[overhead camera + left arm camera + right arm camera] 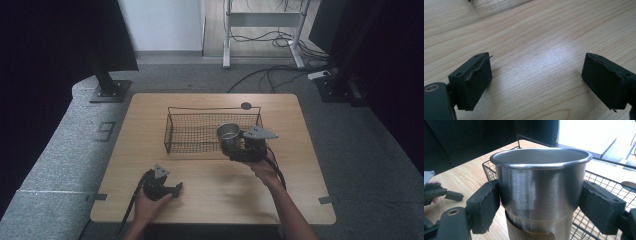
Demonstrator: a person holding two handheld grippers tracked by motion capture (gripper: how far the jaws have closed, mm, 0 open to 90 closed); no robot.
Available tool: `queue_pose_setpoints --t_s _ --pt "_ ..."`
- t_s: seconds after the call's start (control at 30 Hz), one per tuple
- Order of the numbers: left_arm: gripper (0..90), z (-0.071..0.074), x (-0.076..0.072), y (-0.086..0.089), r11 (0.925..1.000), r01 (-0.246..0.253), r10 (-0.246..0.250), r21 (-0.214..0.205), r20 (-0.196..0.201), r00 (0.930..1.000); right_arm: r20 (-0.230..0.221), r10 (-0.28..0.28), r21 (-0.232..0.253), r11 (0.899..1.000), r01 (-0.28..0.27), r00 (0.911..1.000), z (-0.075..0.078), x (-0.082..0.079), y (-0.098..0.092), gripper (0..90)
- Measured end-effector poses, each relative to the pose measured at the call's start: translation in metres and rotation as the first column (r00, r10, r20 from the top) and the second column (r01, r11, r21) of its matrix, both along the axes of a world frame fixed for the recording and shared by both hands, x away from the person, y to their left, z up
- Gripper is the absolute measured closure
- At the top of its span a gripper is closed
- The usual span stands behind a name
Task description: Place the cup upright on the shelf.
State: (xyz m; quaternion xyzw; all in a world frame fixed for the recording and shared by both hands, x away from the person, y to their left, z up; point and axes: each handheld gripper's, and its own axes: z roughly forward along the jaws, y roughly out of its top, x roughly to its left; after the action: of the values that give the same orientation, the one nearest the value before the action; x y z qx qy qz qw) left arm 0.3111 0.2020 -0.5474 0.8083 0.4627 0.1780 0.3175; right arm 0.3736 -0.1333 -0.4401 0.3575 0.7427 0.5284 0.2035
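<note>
A steel cup (229,132) with a cork band near its base is held upright in my right gripper (232,144), just above the front right corner of a black wire basket (200,108). In the right gripper view the cup (539,187) sits between the two black pads (485,205), which press on its sides; my right gripper (541,203) is shut on it. Near the table's front left, my left gripper (176,189) lies low on the wood, a hand around it. In its own view the left gripper (537,77) stands open over bare wood.
The basket (599,182) stands at the middle back of the wooden table (215,195), with a small dark disc (246,105) behind it. Stand bases and cables lie on the floor beyond. Dark curtains hang at both sides.
</note>
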Motion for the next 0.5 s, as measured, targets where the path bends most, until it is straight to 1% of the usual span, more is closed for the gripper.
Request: queue_pose_setpoints --t_s 0.1,0.13,0.17,0.5 --pt "9.1 0.0 0.0 0.0 1.0 0.0 0.0 -0.001 0.0 1.0 0.001 -0.01 -0.003 1.0 0.01 1.0 0.001 0.009 0.0 18.5" --pt "9.1 0.0 0.0 0.0 1.0 0.002 -0.002 0.002 -0.001 1.0 0.001 -0.01 -0.003 1.0 0.01 1.0 0.001 0.009 0.0 18.5" --pt "9.1 0.0 0.0 0.0 1.0 0.002 -0.002 0.002 -0.001 1.0 0.005 -0.013 -0.001 1.0 0.013 0.9999 0.001 0.013 -0.001 18.5" --pt "9.0 0.0 0.0 0.0 1.0 0.002 -0.002 0.002 -0.001 1.0 -0.011 -0.044 0.008 0.999 0.044 0.999 0.0 0.034 -0.009 18.5"
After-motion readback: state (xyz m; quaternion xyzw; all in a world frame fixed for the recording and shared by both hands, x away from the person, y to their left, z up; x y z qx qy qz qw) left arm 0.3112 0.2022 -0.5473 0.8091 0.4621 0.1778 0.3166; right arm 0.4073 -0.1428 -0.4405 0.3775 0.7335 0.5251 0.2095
